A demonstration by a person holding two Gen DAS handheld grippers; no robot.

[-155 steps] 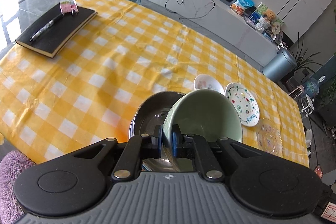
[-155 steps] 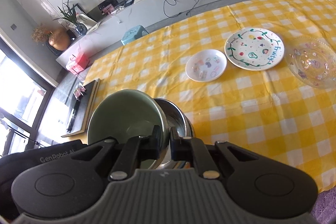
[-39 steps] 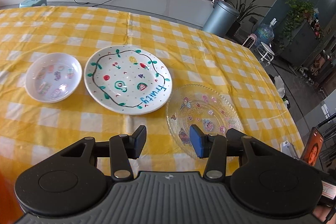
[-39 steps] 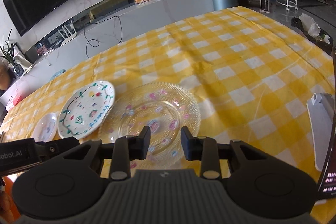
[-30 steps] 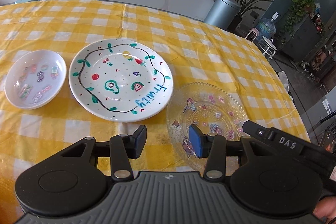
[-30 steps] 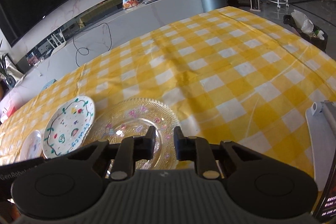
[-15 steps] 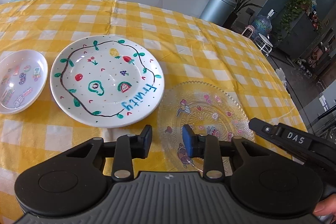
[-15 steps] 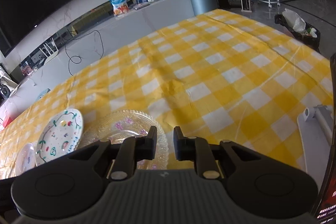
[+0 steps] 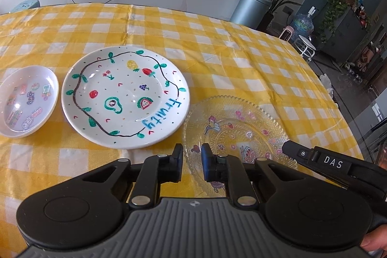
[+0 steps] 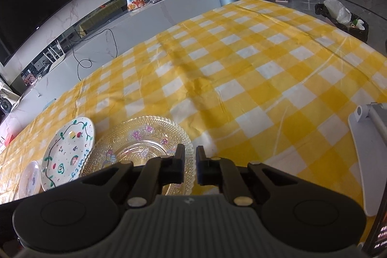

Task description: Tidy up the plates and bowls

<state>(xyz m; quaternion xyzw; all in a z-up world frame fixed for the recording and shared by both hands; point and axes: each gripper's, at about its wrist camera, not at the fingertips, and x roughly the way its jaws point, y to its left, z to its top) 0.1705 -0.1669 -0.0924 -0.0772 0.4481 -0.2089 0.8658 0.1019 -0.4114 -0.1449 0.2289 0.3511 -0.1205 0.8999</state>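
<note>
the glass plate (image 9: 238,129) is lying flat on the checked tablecloth (image 9: 217,45), just beside the painted plate (image 9: 125,98), with a small dish (image 9: 27,100) further left. both grippers are flanking it: the left gripper (image 9: 191,162) is closing its jaws across the near left rim, the right gripper (image 10: 189,167) is closing on the opposite right edge, its jaws nearly together. whether either is already pinching the thin, beaded, see-through rim cannot be told.

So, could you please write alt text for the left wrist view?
The left tongs are closing on the near-left rim of a clear glass plate on a yellow checked tablecloth. Left of it lie a white "fruity" plate and a small sticker dish.
</note>
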